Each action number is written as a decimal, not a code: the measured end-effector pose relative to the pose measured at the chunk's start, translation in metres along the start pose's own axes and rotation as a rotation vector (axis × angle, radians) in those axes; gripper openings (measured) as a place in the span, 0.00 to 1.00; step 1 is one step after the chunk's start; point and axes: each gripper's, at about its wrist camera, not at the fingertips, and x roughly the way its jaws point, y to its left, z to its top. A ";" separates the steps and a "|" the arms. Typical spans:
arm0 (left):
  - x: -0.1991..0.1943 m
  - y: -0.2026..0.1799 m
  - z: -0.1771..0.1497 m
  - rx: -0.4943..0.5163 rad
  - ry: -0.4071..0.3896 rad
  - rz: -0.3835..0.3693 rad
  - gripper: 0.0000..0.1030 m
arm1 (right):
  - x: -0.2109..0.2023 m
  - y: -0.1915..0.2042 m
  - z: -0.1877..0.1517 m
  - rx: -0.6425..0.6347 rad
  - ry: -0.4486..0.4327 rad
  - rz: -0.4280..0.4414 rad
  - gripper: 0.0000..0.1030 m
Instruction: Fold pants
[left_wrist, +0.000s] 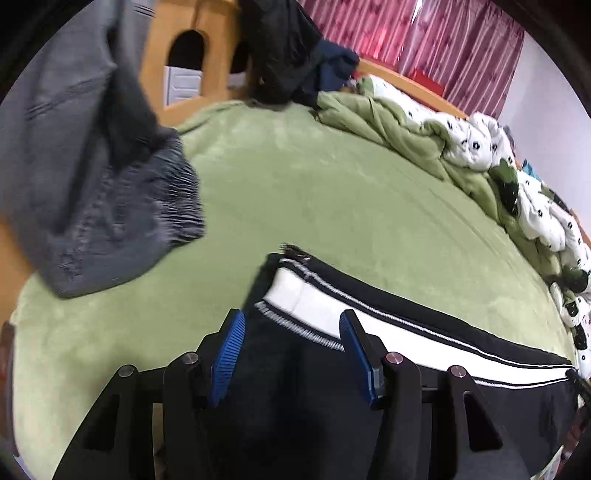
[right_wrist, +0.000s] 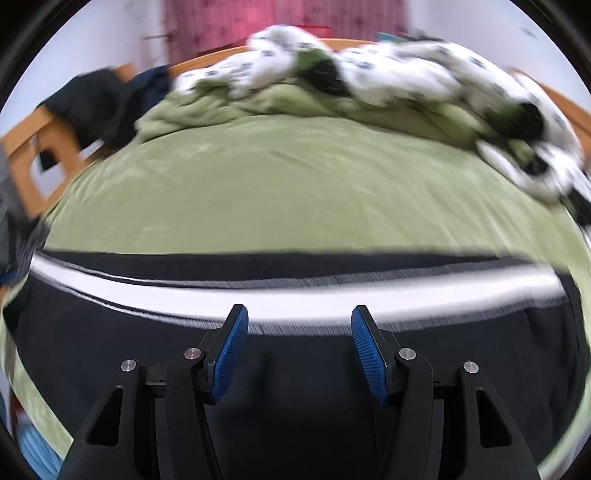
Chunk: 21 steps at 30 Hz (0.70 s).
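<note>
Left wrist view: black pants (left_wrist: 369, 332) with white stripe lie flat on the green bed (left_wrist: 295, 192); left gripper (left_wrist: 291, 325) and right gripper (right_wrist: 299, 321) hover over them, jaws released.

No readable text, label, brand, number or sign in either view. Black pants (left_wrist: 424, 332) with white stripe under and ahead of jaws: no print legible. Grey garment (left_wrist: 92, 177) left of jaws: only stitching, no lettering. White quilt (left_wrist: 476, 144) far ahead-right of jaws: black pattern marks, not characters. Right wrist view motion-blurred, nothing legible there.
</note>
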 end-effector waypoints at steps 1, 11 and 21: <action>0.008 -0.003 0.002 0.010 0.009 0.011 0.50 | 0.006 0.000 0.008 -0.026 -0.008 0.023 0.57; 0.050 -0.012 0.019 0.094 0.057 0.120 0.43 | 0.098 0.012 0.016 -0.334 0.182 0.105 0.37; 0.047 0.000 0.016 0.001 -0.029 0.070 0.21 | 0.081 0.011 0.023 -0.256 0.022 0.121 0.04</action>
